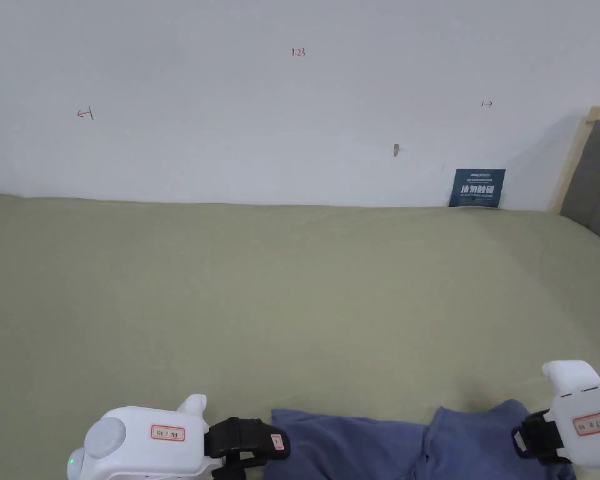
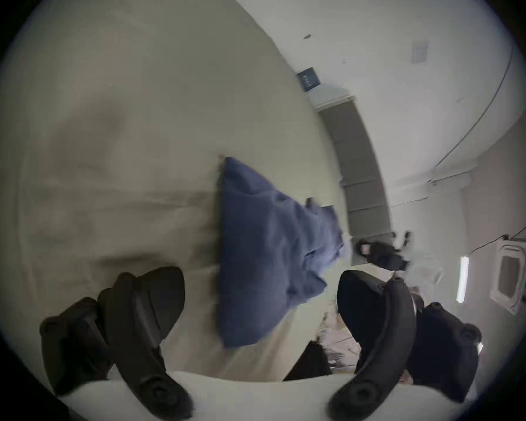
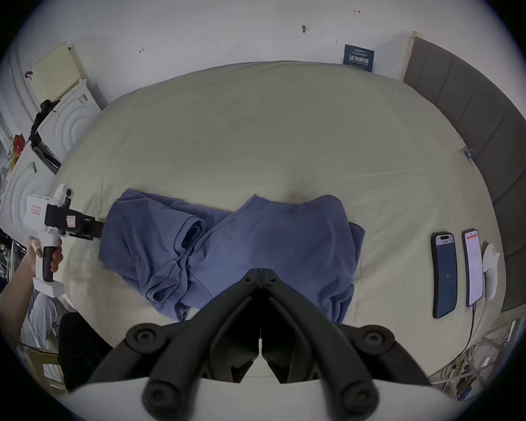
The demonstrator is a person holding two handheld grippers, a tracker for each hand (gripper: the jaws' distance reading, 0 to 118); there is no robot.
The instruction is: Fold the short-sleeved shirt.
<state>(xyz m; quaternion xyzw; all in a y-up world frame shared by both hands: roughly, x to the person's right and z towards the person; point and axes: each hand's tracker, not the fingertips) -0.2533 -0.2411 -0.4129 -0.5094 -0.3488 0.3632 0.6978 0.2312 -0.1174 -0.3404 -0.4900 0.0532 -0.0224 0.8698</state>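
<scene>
Blue shirt (image 3: 243, 245) lies crumpled on bed (image 3: 255, 130), near front edge, btwn the two tools.

Left tool (image 2: 260, 300): jaws spread wide, nothing btwn them, just beside shirt's left end. Right tool (image 3: 261, 271): jaw tips pressed together over shirt's near edge; can't tell if cloth is pinched. Two phones (image 3: 445, 275) w/ a white device lie on bed, right of shirt, well apart. Grey headboard (image 1: 595, 178) at right.

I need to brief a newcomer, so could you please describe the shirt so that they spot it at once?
Look at the wide beige bed against the white wall. Near its front edge lies the shirt, crumpled, left of two phones. It is the one blue cloth there.
</scene>
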